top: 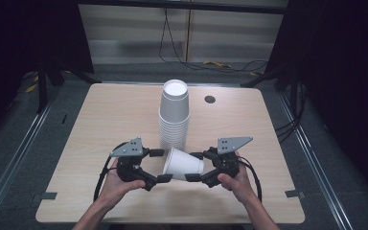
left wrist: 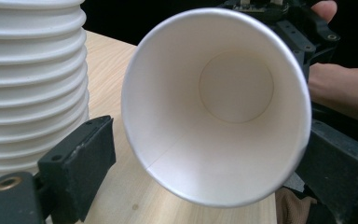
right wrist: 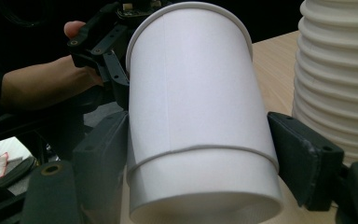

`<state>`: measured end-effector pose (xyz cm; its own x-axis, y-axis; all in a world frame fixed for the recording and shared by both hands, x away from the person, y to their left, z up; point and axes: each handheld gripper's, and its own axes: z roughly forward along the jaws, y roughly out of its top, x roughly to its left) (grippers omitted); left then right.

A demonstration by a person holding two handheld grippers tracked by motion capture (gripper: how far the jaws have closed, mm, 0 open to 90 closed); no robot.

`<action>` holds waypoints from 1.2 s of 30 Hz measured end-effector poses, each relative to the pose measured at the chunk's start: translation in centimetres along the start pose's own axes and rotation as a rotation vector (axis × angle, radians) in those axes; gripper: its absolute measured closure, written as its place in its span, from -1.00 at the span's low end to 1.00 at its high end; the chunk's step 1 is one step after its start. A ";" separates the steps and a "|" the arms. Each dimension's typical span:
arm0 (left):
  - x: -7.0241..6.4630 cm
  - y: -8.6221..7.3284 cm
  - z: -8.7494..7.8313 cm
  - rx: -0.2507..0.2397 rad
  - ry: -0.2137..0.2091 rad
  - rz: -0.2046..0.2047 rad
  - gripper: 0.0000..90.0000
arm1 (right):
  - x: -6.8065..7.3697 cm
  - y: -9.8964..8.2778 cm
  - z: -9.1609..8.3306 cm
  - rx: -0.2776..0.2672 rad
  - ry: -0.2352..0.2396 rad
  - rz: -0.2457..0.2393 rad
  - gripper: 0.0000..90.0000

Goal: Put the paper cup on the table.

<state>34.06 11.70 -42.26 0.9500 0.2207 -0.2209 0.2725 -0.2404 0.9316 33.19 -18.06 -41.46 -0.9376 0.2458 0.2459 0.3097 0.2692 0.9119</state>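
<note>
Cup [top: 183, 164] on its side — hollow — between left claw [top: 159, 166] and right claw [top: 195, 166].

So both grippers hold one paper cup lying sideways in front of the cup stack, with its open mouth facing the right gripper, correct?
Not quite. The cup does lie sideways before the stack, between both grippers, but its mouth faces the left gripper; the left gripper view looks straight into it. The right gripper sits at its base.

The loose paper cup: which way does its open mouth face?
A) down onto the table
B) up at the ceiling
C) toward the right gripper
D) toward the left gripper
D: the cup lies sideways, its hollow inside showing in the left gripper view.
</note>
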 end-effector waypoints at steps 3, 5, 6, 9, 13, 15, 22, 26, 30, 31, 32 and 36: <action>0.0 0.0 0.2 0.007 -0.005 0.009 -0.86 | 0.0 0.1 0.0 -0.004 0.003 -0.003 -0.47; 0.1 0.0 0.3 0.010 -0.008 0.008 -0.90 | 0.1 0.1 -0.1 -0.003 0.004 -0.005 -0.47; 0.1 0.0 0.4 0.013 -0.009 0.005 -0.93 | 0.1 0.1 -0.1 -0.004 0.011 -0.004 -0.47; 0.1 0.0 0.6 0.003 -0.019 0.005 -0.98 | 0.2 0.2 0.0 -0.005 0.016 -0.009 -0.47; 0.2 0.2 0.9 0.006 -0.035 0.018 -0.99 | 0.2 0.3 0.0 -0.008 0.019 -0.013 -0.47; 0.2 0.3 1.1 -0.001 -0.046 0.021 -1.00 | 0.2 0.3 -0.1 -0.006 0.021 -0.014 -0.47; 0.2 0.3 1.3 0.015 -0.075 0.048 -1.00 | 0.3 0.3 0.1 -0.003 0.037 -0.019 -0.47; 0.0 0.3 1.4 0.007 -0.087 0.066 -1.00 | 0.4 0.4 0.4 0.007 0.053 -0.025 -0.47; 0.0 0.3 1.3 -0.002 -0.107 0.078 -0.87 | 0.4 0.3 0.5 0.015 0.060 -0.026 -0.47; -0.1 0.3 1.2 0.005 -0.104 0.086 -0.87 | 0.4 0.3 0.5 0.015 0.063 -0.024 -0.47; -0.1 0.3 1.3 -0.004 -0.108 0.081 -0.87 | 0.4 0.3 0.5 0.017 0.067 -0.026 -0.47; 0.0 0.3 1.1 0.003 -0.113 0.085 -0.84 | 0.3 0.2 0.6 0.015 0.073 -0.026 -0.47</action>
<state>34.31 10.54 -42.26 0.9807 0.0917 -0.1729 0.1910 -0.2568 0.9474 33.07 -17.35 -41.39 -0.9542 0.1703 0.2460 0.2870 0.2888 0.9134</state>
